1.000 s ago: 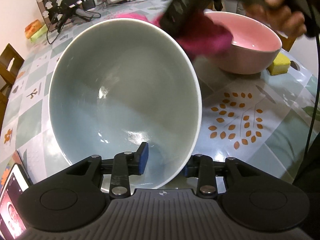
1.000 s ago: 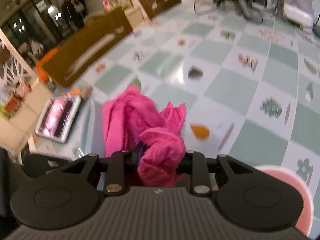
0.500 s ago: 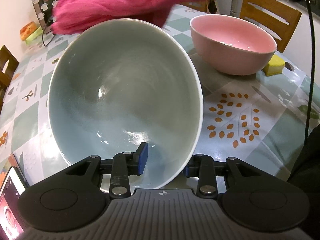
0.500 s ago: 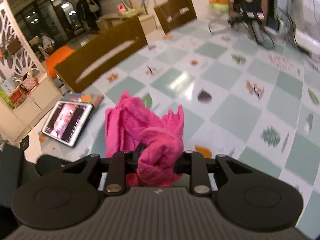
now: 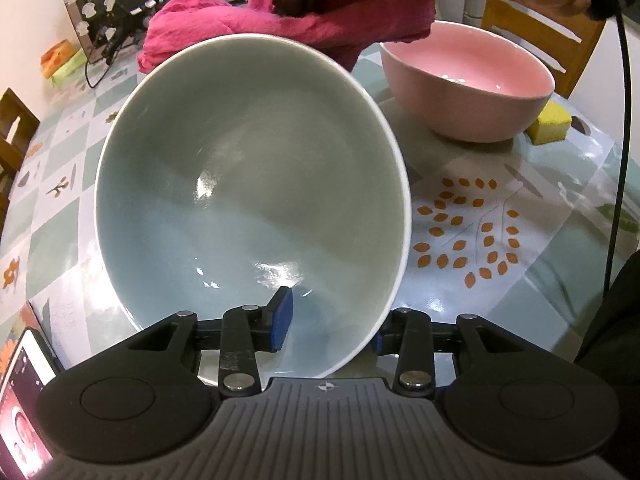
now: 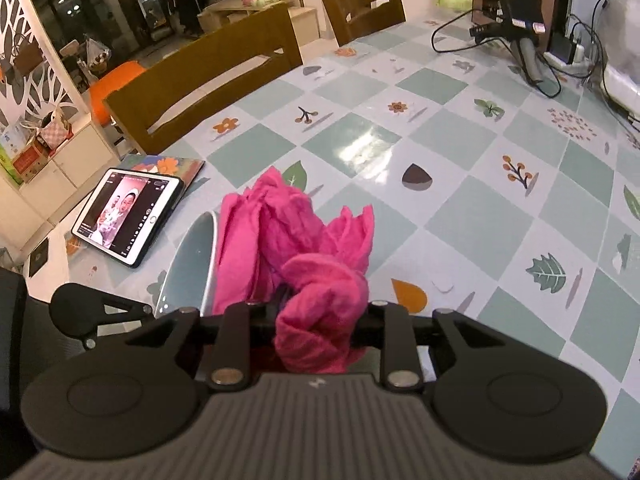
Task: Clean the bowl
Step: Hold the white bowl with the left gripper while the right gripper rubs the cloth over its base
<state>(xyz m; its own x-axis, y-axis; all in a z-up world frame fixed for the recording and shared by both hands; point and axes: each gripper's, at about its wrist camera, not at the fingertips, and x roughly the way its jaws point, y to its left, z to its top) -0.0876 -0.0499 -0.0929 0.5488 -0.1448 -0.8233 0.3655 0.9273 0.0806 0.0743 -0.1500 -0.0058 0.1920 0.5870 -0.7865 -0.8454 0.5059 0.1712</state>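
I hold the pale blue-grey ceramic bowl (image 5: pixel 252 200) tilted above the checked table (image 5: pixel 500 240), my left gripper (image 5: pixel 332 330) clamped across its near rim. My right gripper (image 6: pixel 316 320) pinches the crumpled pink cloth (image 6: pixel 296 248) just behind the far rim. I should wipe inward with steady pressure. The bowl's underside is hidden, and any dirt is probably too faint to see.

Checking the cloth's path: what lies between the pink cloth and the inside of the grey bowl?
Only the grey bowl's far rim; the pink cloth hangs just behind it, in the left wrist view.
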